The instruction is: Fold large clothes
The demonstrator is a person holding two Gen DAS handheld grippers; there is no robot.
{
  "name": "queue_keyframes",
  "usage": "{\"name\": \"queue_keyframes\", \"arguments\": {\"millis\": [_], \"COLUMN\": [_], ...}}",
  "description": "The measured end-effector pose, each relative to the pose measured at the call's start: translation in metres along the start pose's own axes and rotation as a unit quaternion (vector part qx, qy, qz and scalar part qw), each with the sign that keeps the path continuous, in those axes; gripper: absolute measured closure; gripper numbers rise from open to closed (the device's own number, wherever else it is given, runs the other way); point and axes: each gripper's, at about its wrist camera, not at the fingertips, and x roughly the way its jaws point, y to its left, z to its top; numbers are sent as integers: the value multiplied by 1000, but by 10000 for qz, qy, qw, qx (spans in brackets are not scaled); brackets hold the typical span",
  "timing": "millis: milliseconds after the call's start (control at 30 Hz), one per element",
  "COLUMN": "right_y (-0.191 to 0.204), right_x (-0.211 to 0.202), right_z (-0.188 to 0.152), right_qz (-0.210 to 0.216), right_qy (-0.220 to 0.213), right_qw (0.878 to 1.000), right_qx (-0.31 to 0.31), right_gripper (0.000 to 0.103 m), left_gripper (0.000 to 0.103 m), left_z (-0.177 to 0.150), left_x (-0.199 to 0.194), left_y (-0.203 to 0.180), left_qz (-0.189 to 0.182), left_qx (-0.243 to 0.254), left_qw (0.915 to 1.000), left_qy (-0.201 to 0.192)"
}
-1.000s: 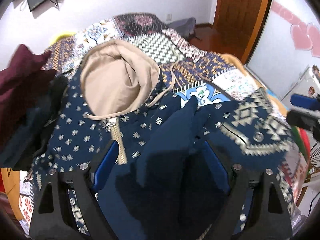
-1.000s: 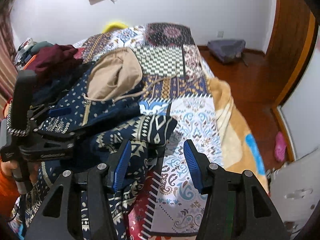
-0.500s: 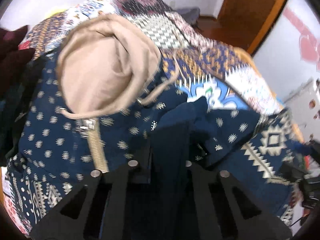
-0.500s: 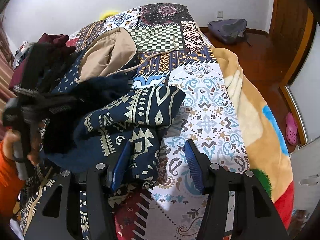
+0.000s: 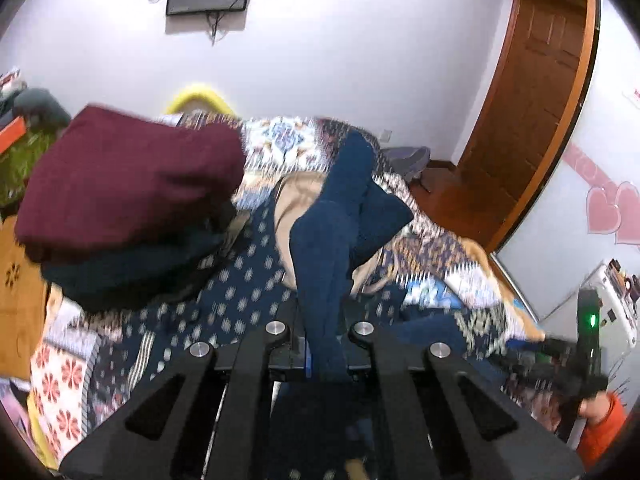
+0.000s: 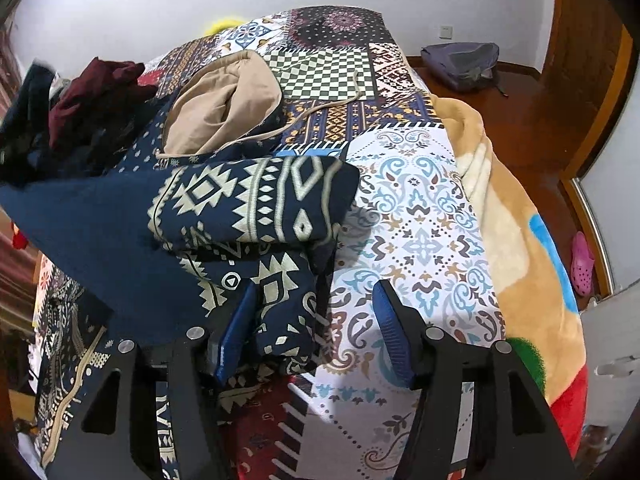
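A patchwork bed (image 6: 420, 208) is carrying the hoodie (image 6: 248, 200), its blurred navy fold (image 5: 324, 248) hiding the left gripper's (image 5: 320, 344) pads clamping it, while the right gripper (image 6: 316, 332) is hovering spread over the patterned hem.

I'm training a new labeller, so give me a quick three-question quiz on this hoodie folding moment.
1. True or false: the left hand-held gripper is shut on the navy sleeve.
2. The right hand-held gripper is: A) open, B) shut on the hood, C) out of view.
3. What colour is the lining of the hood on the patterned hoodie?

Key: 1 true; 2 A; 3 beige.
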Motion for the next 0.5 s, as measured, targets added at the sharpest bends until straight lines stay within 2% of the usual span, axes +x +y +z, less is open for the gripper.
{"name": "queue_keyframes", "arguments": {"millis": [133,200,267,367,467,500], "right_y": [-4,-8,-8,-10,-18,-21], "right_x": [1,0,2,13,21,24], "right_z": [11,20,30,44,59,63], "right_qz": [161,157,-33,-10,-270,-235], "right_qy": [271,318,304,462,325,315], "right_qw": [9995,9992,9995,9989,9991,9991], "right_qx": [98,170,33,-12,102,161], "right_gripper": [47,47,47,47,47,45], "left_gripper": [99,99,99,99,99,99], "left_z": [-37,-54,-69,-87,-102,-106], "left_x": [14,21,29,34,40,42], "left_y": [8,12,18,27,33,35], "left_qz": [410,452,472,537,638,621], "left_qx": [229,188,88,7,-42,-85], "left_qw": [9983,9973,9962,9942,9925,9920], "left_qy": [344,541,733,933,1043,1100]}}
